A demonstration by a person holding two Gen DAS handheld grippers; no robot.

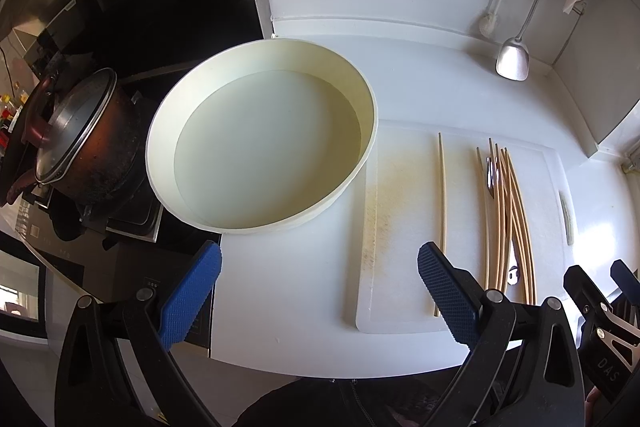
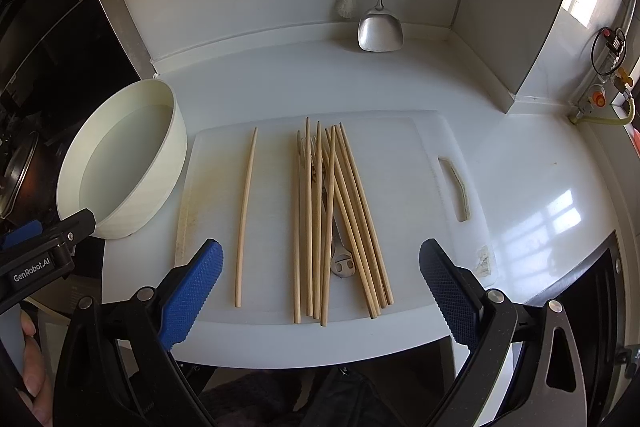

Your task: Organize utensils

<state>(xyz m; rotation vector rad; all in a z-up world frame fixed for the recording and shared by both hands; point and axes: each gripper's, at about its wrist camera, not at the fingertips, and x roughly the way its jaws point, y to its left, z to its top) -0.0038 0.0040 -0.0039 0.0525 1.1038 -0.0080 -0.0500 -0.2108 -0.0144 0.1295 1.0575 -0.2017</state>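
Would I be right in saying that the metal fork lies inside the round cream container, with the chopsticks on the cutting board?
Not quite: the right wrist view shows the fork on the cutting board, among the chopsticks. The round cream container holds no utensils.

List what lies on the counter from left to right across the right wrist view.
Round cream plastic basin → stained left edge of the white plastic cutting board → single wooden chopstick lying alone → pile of wooden chopsticks over a metal fork → the board's handle slot.
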